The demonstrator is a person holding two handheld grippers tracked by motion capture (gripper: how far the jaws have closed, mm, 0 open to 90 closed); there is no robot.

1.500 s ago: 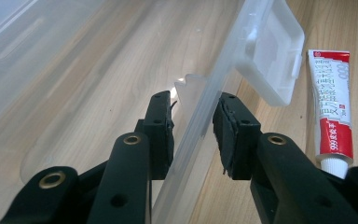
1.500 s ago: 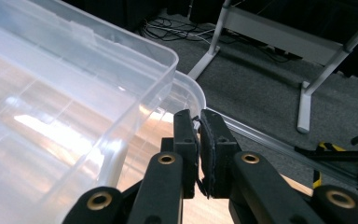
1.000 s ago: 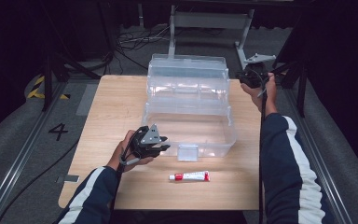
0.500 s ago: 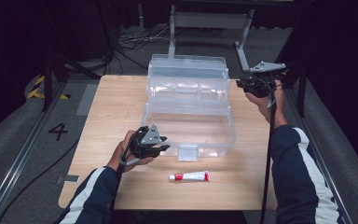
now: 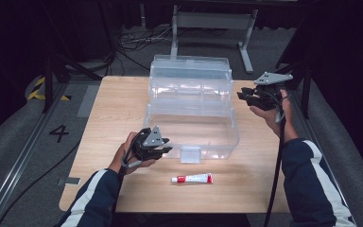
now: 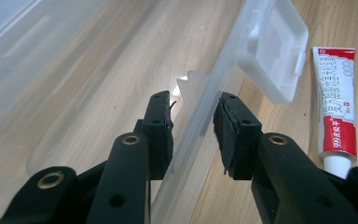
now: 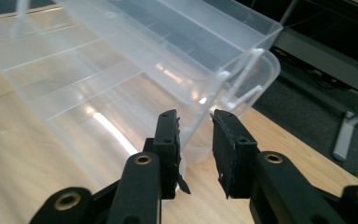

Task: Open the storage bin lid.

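Dark room, grey floor, metal stand

High view looks down over table — both tool views sit close, sharing clear box.

red-and-white tube on wooden table

The box sits mid-tabletop — tube at its 6 o'clock, left tool at 7, right tool at 2.
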